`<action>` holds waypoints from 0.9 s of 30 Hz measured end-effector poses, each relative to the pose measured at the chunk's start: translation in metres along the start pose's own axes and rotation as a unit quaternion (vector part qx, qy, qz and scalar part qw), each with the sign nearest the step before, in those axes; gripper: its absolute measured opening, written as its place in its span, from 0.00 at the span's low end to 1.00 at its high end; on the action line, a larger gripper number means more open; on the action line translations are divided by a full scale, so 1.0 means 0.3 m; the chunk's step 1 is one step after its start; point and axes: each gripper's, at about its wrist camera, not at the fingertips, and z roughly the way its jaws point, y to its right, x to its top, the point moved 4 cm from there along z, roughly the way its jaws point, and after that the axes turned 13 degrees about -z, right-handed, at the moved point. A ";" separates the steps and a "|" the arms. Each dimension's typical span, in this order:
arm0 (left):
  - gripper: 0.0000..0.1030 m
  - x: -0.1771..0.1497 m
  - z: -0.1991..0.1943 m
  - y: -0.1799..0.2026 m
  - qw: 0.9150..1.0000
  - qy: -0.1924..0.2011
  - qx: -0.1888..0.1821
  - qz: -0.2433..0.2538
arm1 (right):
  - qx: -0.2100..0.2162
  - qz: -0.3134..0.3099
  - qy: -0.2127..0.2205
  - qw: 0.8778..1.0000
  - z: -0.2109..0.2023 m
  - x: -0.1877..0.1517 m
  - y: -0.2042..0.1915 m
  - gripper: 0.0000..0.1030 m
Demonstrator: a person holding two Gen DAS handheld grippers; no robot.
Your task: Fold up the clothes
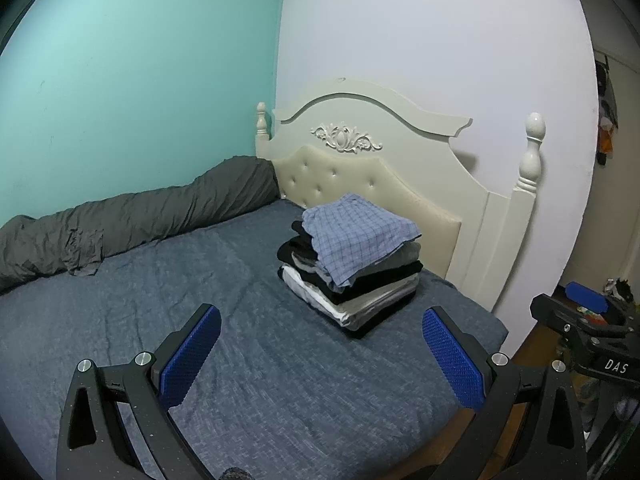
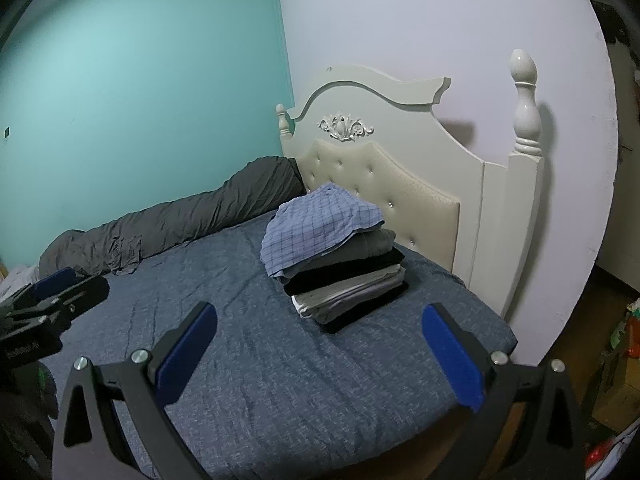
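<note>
A stack of folded clothes (image 1: 352, 280) sits on the blue bed (image 1: 160, 312) near the headboard, topped by a blue checked garment (image 1: 356, 236). It also shows in the right wrist view (image 2: 344, 276), with the checked garment (image 2: 320, 228) on top. My left gripper (image 1: 320, 344) is open and empty, hovering over the bed in front of the stack. My right gripper (image 2: 320, 344) is open and empty, likewise short of the stack. Each gripper shows at the edge of the other's view, the right one (image 1: 588, 320) and the left one (image 2: 48, 300).
A rolled grey duvet (image 1: 120, 224) lies along the teal wall. The cream headboard (image 1: 400, 152) stands behind the stack. The bed's right edge (image 1: 492, 328) drops to a wooden floor, where clutter (image 2: 616, 360) lies.
</note>
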 end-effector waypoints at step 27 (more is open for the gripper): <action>1.00 -0.048 0.008 0.003 1.000 -0.009 -0.018 -0.006 | -0.008 0.002 -0.011 1.000 0.021 -0.040 0.026 1.00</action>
